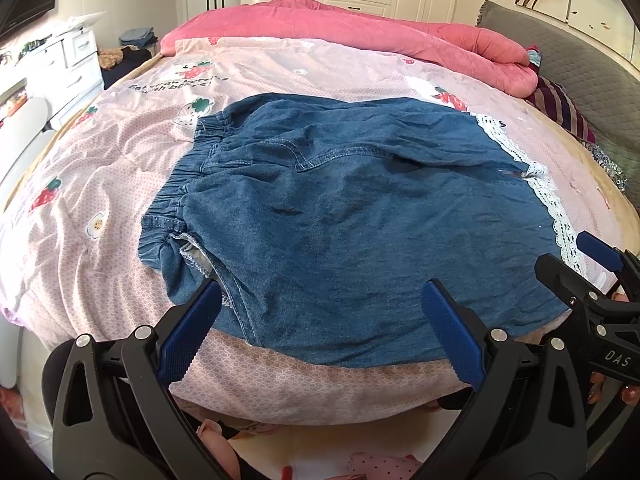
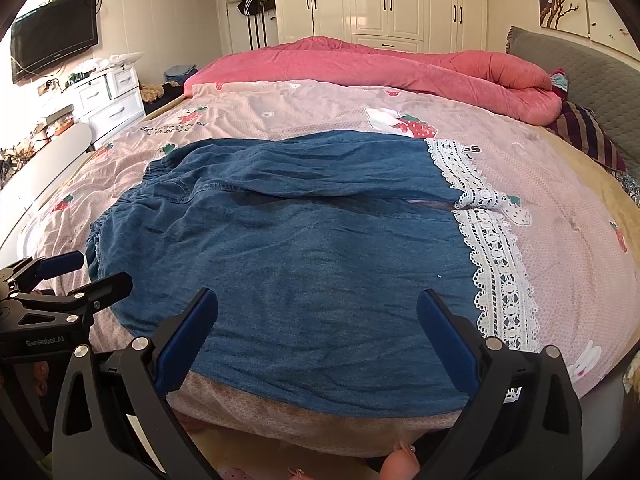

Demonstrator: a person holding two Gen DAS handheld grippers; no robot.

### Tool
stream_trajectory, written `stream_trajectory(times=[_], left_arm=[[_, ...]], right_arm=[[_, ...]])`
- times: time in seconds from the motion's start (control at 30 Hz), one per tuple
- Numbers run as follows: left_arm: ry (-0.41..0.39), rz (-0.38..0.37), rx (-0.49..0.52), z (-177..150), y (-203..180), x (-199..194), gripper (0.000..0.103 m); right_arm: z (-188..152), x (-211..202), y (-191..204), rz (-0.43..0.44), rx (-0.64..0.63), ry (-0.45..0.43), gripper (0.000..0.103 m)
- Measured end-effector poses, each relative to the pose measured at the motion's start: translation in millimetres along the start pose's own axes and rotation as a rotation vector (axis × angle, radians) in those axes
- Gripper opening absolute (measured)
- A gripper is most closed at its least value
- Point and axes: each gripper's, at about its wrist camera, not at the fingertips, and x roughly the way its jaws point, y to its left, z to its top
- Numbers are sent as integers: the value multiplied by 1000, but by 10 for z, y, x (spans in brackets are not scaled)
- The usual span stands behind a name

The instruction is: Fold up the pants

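Observation:
Blue denim pants (image 1: 340, 216) with an elastic waistband (image 1: 172, 196) on the left and white lace hems (image 1: 560, 216) on the right lie flat on the pink bedsheet. They also show in the right wrist view (image 2: 300, 260), lace hems (image 2: 496, 272) to the right. My left gripper (image 1: 320, 320) is open and empty over the pants' near edge by the waistband end. My right gripper (image 2: 318, 328) is open and empty over the near edge by the hem end. Each gripper shows at the side of the other's view.
A pink strawberry-print bedsheet (image 1: 100, 160) covers the bed. A rolled pink quilt (image 1: 360, 32) lies at the far side, a striped cloth (image 1: 560, 108) and grey headboard (image 1: 592, 64) to the right. White drawers (image 2: 112, 96) stand left. The bed's near edge (image 1: 320, 404) is just below the pants.

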Motion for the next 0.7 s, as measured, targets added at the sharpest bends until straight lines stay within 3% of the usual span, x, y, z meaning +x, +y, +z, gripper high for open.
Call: stream_trajectory(times=[0.7], left_arm=[[-7, -1, 0, 15, 4, -23, 94]], right_arm=[[-9, 17, -5, -5, -3, 4, 99]])
